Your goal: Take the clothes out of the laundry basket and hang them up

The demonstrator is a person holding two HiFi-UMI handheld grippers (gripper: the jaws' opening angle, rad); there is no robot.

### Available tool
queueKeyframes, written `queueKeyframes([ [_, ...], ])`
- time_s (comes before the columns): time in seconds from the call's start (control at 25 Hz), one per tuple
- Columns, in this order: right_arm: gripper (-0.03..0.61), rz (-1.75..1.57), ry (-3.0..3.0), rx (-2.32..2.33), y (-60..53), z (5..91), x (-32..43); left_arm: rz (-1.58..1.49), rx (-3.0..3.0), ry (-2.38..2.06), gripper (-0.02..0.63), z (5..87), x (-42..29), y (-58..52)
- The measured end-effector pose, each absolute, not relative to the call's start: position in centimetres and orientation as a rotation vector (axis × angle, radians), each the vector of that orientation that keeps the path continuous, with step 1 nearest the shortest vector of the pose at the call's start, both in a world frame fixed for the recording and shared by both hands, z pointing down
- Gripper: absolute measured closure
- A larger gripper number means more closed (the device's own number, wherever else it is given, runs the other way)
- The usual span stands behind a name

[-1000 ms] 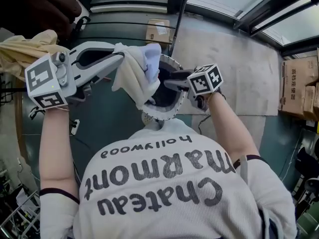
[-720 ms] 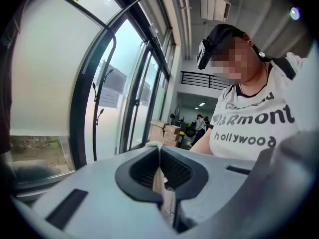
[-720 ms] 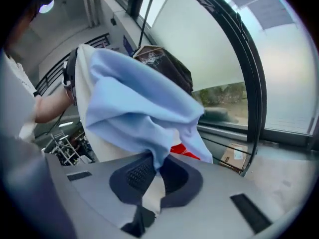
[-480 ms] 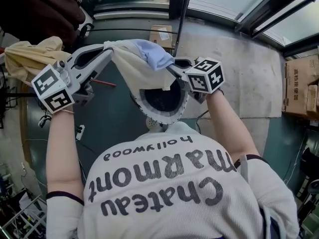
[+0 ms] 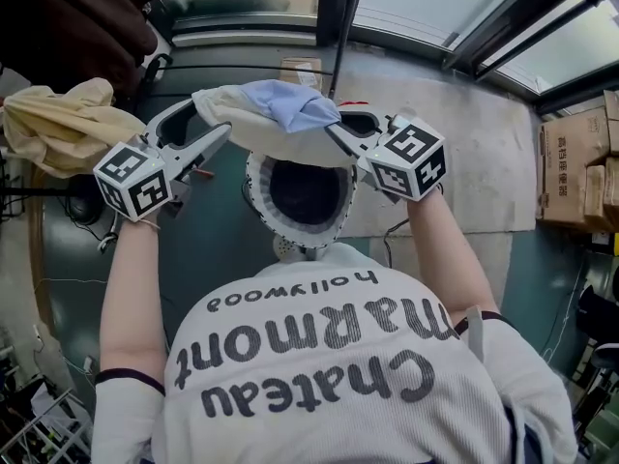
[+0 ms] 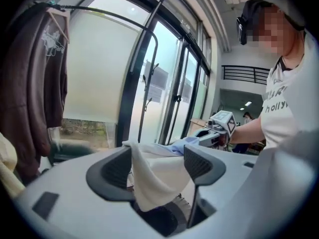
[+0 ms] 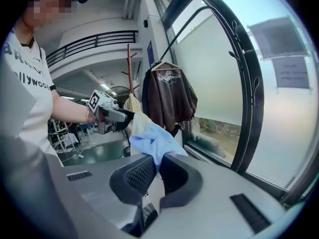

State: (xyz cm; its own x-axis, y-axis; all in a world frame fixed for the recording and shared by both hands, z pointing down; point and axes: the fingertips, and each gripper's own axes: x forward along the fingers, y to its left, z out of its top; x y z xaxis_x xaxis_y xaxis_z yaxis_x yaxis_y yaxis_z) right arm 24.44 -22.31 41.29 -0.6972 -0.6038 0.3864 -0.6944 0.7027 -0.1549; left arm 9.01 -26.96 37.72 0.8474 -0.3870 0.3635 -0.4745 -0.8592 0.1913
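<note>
Now, garment lifted out, being regripped before hanging.
My right gripper point(image 7: 157, 171) is clamped on the blue-and-cream garment point(image 5: 280, 114); my left gripper point(image 6: 158, 158) has just been opening, jaws spread, cloth draped loosely between them. The garment spans both at upper centre of the head view, above the laundry basket point(image 5: 290, 235). Next, I judge, the left needs a fresh pinch, then a carry toward the hung brown top point(image 5: 68, 17) at upper left.

This is looking like a workshop hall: cardboard boxes point(image 5: 577, 158) are piling by the wall, cables point(image 5: 104, 242) are trailing across the green floor point(image 5: 208, 259), and a railed gallery point(image 7: 94, 38) is running overhead beside tall windows point(image 7: 279, 98).
</note>
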Motion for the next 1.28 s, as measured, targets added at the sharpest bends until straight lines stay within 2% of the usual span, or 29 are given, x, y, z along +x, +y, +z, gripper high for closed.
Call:
queueKeyframes([
  [0.12, 0.543, 0.421, -2.588, 1.036, -22.3, 41.6, 24.9, 0.493, 2.764, -0.784, 0.255, 37.2, 7.5, -28.7],
  [0.36, 0.545, 0.603, -2.615, 1.180, -22.4, 42.2, 28.2, 0.484, 2.664, -0.860, 0.252, 38.0, 4.0, -29.3],
  [0.72, 0.545, 0.382, -2.716, 0.674, -18.8, 39.6, 20.9, 0.578, 2.886, -0.202, 0.255, 39.8, 20.3, -21.2],
  [0.76, 0.545, 0.370, -2.704, 0.661, -18.6, 39.7, 20.9, 0.591, 2.877, -0.143, 0.330, 39.9, 20.8, -20.7],
  [0.92, 0.545, 0.375, -2.701, 0.617, -18.1, 40.1, 21.1, 0.655, 2.841, 0.064, 0.451, 40.0, 21.4, -18.6],
  [1.08, 0.545, 0.346, -2.683, 0.554, -17.3, 40.4, 20.9, 0.720, 2.815, 0.175, 0.503, 40.2, 21.5, -17.3],
  [1.16, 0.545, 0.329, -2.673, 0.544, -17.1, 40.6, 20.8, 0.754, 2.830, 0.176, 0.563, 40.3, 21.4, -17.2],
  [1.28, 0.543, 0.383, -2.711, 0.586, -17.6, 40.4, 20.9, 0.724, 2.838, 0.146, 0.581, 39.6, 21.1, -17.7],
])
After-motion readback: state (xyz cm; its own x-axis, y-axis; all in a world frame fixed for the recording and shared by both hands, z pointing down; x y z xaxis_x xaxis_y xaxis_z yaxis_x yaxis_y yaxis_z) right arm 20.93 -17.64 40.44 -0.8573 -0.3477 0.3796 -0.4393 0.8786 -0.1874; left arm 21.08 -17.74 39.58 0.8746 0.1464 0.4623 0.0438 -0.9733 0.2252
